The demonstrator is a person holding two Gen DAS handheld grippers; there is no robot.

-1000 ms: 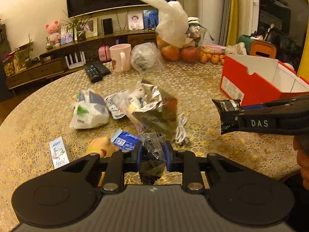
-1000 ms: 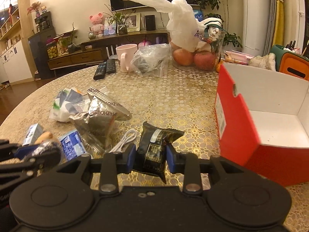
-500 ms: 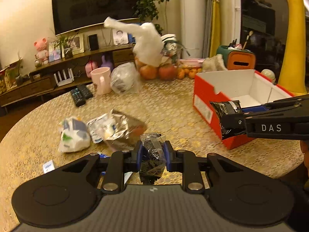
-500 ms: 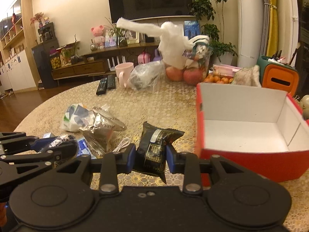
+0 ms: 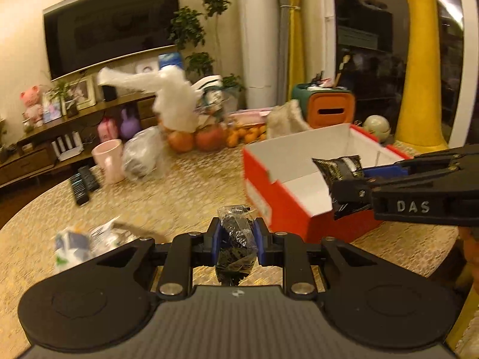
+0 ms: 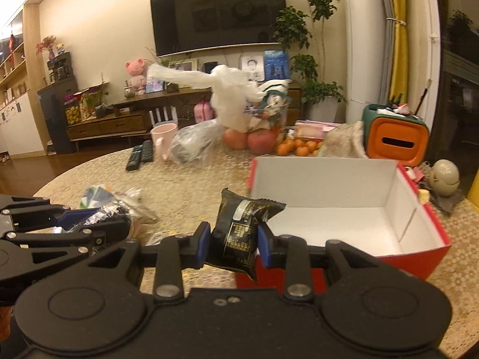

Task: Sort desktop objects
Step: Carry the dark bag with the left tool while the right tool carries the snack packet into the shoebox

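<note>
While both grippers carry a load, the deciding relation is that the open red cardboard box with the white interior (image 6: 344,209) lies ahead of the right gripper (image 6: 232,239) at about one o'clock, its near rim just beyond the fingertips, and ahead of the left gripper (image 5: 236,236) at about two o'clock, farther off. The right gripper is therefore judged the nearer to a drop. Its jaws are clenched on a black glossy foil sachet with gold print (image 6: 239,233), long axis roughly upright, crimped top edge tilted toward the box. The left jaws are clamped tight on a small crinkled clear-film packet of dark contents (image 5: 236,239), also upright and hanging below the pads. Both packets are thin, soft and deformable. Remaining wrappers (image 6: 98,194) lie on the gold-patterned round table (image 6: 194,179) at ten o'clock.
</note>
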